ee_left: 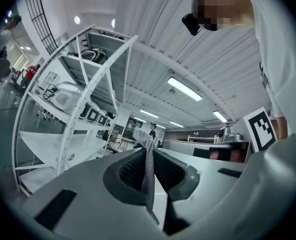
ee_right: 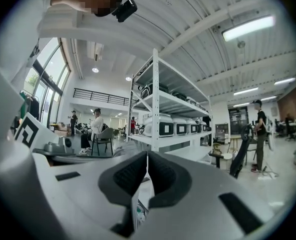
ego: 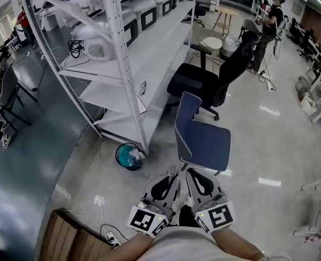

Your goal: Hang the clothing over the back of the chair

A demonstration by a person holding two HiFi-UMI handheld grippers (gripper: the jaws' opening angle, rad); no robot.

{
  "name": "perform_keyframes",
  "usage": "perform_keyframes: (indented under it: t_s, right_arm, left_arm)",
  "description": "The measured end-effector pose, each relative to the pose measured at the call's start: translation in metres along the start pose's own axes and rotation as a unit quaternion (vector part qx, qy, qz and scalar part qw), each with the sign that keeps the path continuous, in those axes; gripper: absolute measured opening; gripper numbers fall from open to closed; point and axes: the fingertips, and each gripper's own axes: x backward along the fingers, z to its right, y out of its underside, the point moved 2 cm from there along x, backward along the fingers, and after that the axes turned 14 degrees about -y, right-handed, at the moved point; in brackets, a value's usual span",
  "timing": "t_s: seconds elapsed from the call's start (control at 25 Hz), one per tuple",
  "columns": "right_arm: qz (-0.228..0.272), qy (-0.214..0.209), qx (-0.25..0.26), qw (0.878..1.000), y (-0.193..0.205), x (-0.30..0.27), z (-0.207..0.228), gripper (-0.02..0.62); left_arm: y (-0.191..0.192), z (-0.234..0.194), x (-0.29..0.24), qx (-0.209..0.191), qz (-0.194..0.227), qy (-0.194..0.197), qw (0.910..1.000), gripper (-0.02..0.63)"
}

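L tool (ego: pixel 172 173) & R tool (ego: pixel 188 173) both clamp cloth (ee_left: pixel 148 174), level, so I can drape it over chair (ego: pixel 201 140) ahead.

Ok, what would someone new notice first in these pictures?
Probably the blue chair, standing on the shiny floor mid-frame in the head view. Then the tall white rack of appliances to its left, and the grey cloth pinched in the left gripper.

Shows a glossy, smooth floor (ego: pixel 269 145), a white-painted metal shelf rack (ego: pixel 122 64), a matt blue upholstered chair (ego: pixel 203 140) and thin, soft grey clothing (ee_left: pixel 148 169) between ribbed black pads (ee_left: pixel 131 170).
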Motion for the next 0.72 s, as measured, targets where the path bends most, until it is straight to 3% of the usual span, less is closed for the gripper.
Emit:
perform_keyframes:
  t_s: [0.48, 0.72]
  right_arm:
    - [0.008, -0.016, -0.004, 1.0, -0.001, -0.015, 0.096, 0.018]
    - [0.017, -0.017, -0.007, 1.0, -0.002, -0.015, 0.148, 0.018]
  left_arm:
    - [-0.011, 0.0, -0.083, -0.013, 0.018, -0.041, 0.9989, 0.032]
    - [-0.008, 0.018, -0.129, -0.015, 0.019, -0.035, 0.9991, 0.032]
